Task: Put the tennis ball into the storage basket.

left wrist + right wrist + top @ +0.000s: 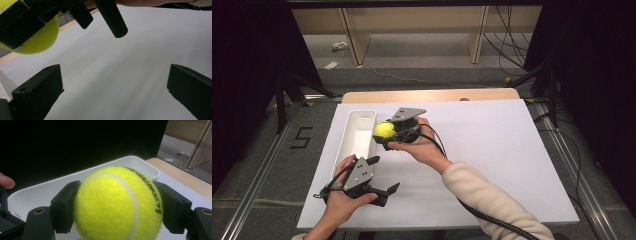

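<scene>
A yellow tennis ball (384,129) is clamped between the jaws of my right gripper (385,134), which is shut on it just right of the white tray (343,145). From the right gripper view, the ball (117,205) sits between both pads of the right gripper (117,213), with the tray's rim (75,173) close behind it. My left gripper (384,174) is held near the front left of the board, open and holding nothing. In the left gripper view its jaws (115,92) stand wide apart over bare white board, and the ball (37,37) shows at the upper left.
A white board (492,165) covers the wooden table (432,95). The long tray looks bare inside. Dark curtains, shelf legs and floor cables lie beyond the table. A cable trails from the right gripper along the person's sleeve (492,200).
</scene>
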`<state>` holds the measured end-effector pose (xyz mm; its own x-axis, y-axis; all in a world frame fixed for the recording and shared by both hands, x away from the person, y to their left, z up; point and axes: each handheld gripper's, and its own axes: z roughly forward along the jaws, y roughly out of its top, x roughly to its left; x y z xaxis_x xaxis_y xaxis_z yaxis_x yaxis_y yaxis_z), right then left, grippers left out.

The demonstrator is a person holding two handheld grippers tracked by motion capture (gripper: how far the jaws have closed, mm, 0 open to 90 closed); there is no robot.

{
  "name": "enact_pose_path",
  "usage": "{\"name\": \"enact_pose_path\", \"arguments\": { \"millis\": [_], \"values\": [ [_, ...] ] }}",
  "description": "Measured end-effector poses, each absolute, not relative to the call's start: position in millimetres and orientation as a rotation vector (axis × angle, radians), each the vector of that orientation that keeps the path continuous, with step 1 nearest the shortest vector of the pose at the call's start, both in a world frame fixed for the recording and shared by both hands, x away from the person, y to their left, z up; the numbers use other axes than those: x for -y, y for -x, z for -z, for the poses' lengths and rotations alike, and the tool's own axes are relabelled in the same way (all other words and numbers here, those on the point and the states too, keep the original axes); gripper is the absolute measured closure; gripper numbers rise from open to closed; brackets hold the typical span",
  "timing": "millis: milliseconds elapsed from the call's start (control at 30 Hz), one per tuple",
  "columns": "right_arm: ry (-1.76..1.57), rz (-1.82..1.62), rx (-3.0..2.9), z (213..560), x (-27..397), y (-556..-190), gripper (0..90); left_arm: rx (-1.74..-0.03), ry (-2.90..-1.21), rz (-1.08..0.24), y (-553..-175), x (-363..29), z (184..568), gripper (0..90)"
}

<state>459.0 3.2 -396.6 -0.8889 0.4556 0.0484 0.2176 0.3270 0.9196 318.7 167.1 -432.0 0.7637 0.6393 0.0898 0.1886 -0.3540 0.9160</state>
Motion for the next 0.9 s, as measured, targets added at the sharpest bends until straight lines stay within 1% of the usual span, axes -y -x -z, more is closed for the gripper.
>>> {"name": "enact_pose_path", "arguments": {
  "millis": [900],
  "values": [
    [-0.604, -1.593, -2.379, 393.2, -14.8, -461.8, 26.7, -0.629, -1.909, -0.540, -318.3, -166.9, 431.7, 0.0]
  ]
}}
